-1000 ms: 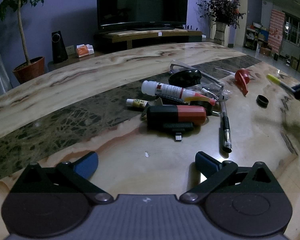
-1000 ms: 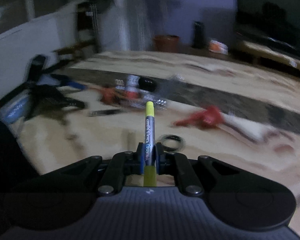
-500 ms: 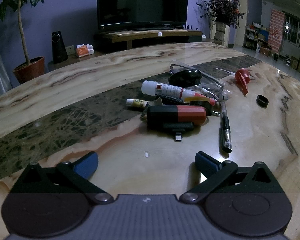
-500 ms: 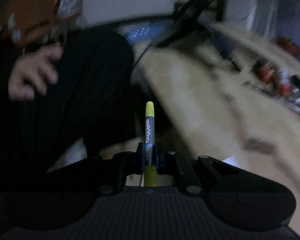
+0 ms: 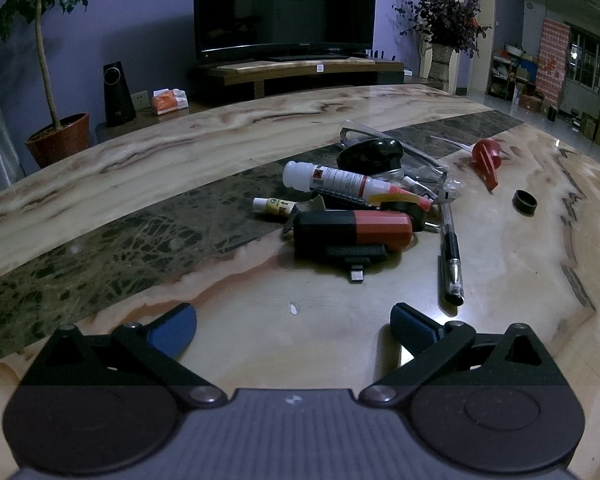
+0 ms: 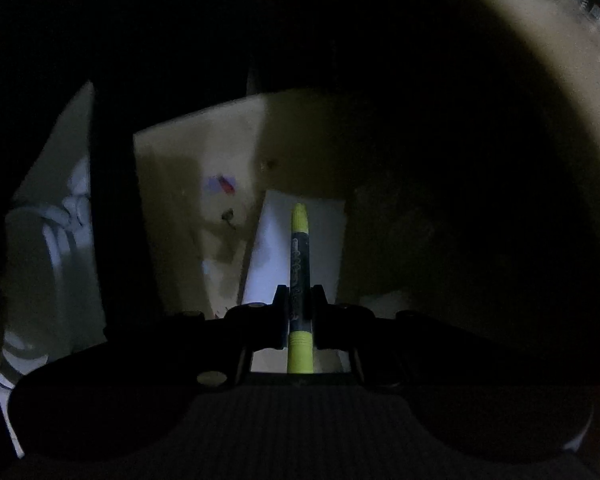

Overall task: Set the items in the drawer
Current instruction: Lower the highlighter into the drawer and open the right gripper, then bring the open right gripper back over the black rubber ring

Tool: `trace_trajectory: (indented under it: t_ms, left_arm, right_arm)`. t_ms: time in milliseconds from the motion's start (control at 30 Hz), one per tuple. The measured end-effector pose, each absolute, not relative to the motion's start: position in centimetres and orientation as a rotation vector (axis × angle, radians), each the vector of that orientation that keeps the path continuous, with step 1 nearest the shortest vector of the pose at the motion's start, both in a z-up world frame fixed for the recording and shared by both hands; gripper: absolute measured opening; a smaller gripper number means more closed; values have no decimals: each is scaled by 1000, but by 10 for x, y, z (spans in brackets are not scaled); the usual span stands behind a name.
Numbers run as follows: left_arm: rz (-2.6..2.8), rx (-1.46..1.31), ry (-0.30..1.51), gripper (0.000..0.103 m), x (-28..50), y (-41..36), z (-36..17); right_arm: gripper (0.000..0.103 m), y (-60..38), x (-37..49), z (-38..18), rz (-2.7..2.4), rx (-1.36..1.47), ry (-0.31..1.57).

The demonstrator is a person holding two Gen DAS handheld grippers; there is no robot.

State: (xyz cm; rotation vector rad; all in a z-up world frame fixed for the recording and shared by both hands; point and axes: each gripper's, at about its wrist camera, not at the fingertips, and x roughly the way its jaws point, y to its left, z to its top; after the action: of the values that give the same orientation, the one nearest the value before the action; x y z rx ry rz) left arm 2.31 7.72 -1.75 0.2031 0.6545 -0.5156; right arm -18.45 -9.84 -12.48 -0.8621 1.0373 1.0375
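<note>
My right gripper (image 6: 300, 300) is shut on a yellow highlighter (image 6: 300, 256), which points forward over a dim open drawer (image 6: 180, 184) with a white sheet (image 6: 272, 248) on its floor. My left gripper (image 5: 294, 320) is open and empty, low over the marble table (image 5: 140, 168). Ahead of it lies a pile: a red and black case (image 5: 352, 229), a white glue bottle (image 5: 332, 178), a black pen (image 5: 451, 256), a small white tube (image 5: 274, 206), a black glasses case (image 5: 370, 154), a red clip (image 5: 486, 158) and a black ring (image 5: 525, 202).
The table's underside and edge (image 6: 540, 80) arch darkly over the drawer at the right. A dark upright bar (image 6: 112, 220) stands left of the drawer. Behind the table are a TV (image 5: 284, 4), a potted plant (image 5: 56, 136) and a speaker (image 5: 118, 94).
My right gripper has swung off the table with the highlighter, past the person's body, down to the open drawer. My left gripper and the pile have not moved.
</note>
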Motion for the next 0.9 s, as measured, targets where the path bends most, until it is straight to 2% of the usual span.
trace_trajectory:
  t_ms: [333, 567, 733, 900]
  left_arm:
    - [-516, 203, 654, 103, 23, 77, -18]
    - [-516, 203, 654, 103, 23, 77, -18]
    - [-516, 203, 654, 103, 23, 77, -18]
    - [-516, 203, 654, 103, 23, 77, -18]
  right_arm:
    - [12, -91, -171, -168, 945, -842, 1127]
    - [15, -100, -171, -169, 883, -886, 1123]
    - [15, -96, -179, -148, 954, -891, 1079]
    - [15, -105, -192, -77, 1181, -765, 999]
